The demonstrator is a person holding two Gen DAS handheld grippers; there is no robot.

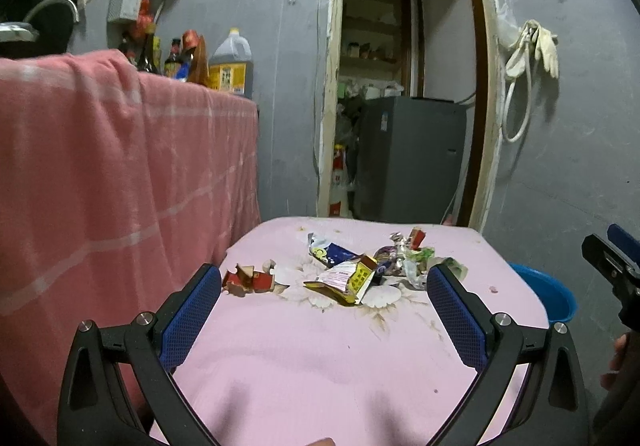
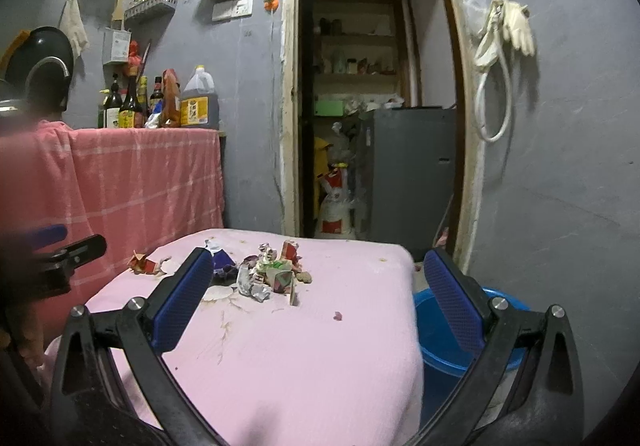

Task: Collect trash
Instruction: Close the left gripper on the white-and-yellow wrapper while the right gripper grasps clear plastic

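Left wrist view: a pink cloth-covered table (image 1: 340, 358) fills the lower frame in a grey-walled room, doorway upper centre. One pile of crumpled wrappers (image 1: 360, 266) lies mid-frame. One round blue plastic basin (image 1: 548, 294) sits lower right. Left gripper (image 1: 324, 298) and right gripper (image 2: 318, 294) both gape wide, empty.
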